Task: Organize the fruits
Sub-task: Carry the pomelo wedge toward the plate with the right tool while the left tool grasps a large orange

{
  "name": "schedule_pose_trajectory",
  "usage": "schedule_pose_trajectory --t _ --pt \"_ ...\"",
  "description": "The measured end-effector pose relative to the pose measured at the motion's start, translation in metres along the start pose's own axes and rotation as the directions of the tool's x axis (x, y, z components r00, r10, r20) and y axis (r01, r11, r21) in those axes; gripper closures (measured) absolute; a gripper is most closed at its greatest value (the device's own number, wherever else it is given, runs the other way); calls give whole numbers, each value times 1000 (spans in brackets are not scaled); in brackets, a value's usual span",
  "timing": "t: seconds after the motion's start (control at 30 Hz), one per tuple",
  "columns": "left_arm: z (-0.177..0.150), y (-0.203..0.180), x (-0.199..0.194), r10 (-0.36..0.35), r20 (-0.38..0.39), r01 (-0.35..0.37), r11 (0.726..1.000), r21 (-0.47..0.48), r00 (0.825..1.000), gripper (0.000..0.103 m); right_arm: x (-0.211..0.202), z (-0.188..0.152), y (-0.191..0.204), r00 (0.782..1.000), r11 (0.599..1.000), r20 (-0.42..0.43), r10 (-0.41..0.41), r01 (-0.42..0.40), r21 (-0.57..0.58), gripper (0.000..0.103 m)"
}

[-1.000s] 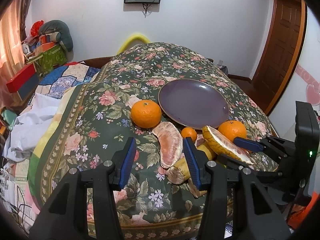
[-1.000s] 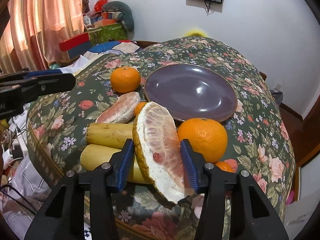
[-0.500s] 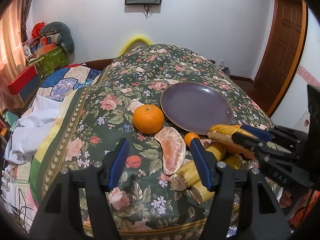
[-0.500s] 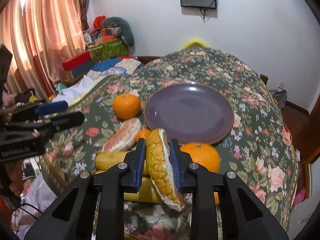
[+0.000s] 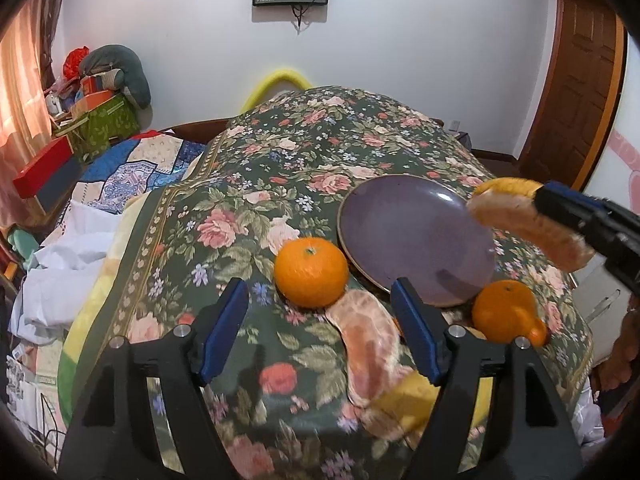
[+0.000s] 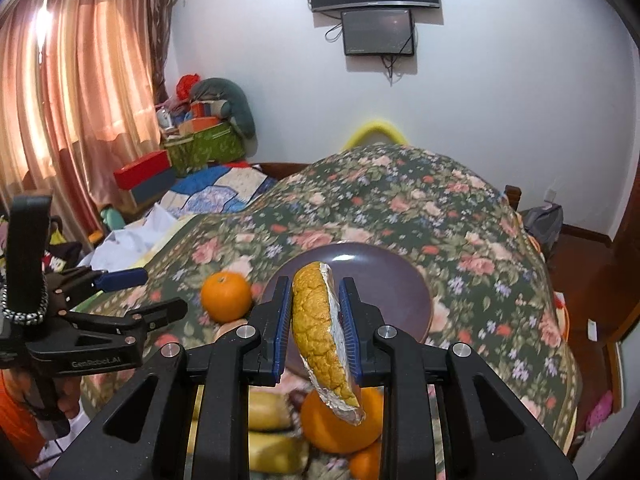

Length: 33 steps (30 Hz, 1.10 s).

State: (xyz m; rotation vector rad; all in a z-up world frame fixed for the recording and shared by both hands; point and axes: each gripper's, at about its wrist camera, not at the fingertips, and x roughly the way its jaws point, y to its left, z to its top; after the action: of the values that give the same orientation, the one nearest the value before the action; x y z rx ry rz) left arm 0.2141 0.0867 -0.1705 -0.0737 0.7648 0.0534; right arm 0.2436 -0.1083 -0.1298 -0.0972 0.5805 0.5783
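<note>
Jaws of the right gripper (image 6: 314, 314) clamp a pomelo wedge (image 6: 320, 332) above the purple plate (image 5: 404, 216); the left gripper (image 5: 320, 320) hangs open near an orange (image 5: 310, 272).

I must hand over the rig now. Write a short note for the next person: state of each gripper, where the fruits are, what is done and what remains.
Right gripper: shut on the pomelo wedge with rind, lifted above the near edge of the purple plate.
Left gripper: open, holds nothing, low over the fruit pile.
On the floral cloth: one mandarin left of the plate, a peeled pomelo segment in front of it, a second mandarin near the plate's front, bananas below.
Done: nothing lies on the plate.
Left: set the wedge down, then the other fruits.
</note>
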Motion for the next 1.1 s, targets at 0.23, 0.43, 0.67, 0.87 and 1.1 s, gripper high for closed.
schedule_pose_trajectory --t 0.23,0.43,0.67,0.87,1.1 --pt "8 12 43 -3 -68 1 1000 -27 998 30 10 9 -17 1000 1000 18 -22 22 16 81" --pt "8 10 80 7 -114 -8 1000 -9 993 30 23 9 -30 999 999 13 -38 37 28 81" --pt "7 12 101 -30 -143 25 999 -34 989 36 32 7 -42 999 998 -1 -48 48 34 81" --pt "9 8 102 -23 -150 20 1000 -19 988 39 37 6 -47 999 998 -17 -47 48 37 81" --pt "27 -1 83 -40 -93 38 999 -17 995 39 35 11 -54 999 998 -7 -48 48 36 81"
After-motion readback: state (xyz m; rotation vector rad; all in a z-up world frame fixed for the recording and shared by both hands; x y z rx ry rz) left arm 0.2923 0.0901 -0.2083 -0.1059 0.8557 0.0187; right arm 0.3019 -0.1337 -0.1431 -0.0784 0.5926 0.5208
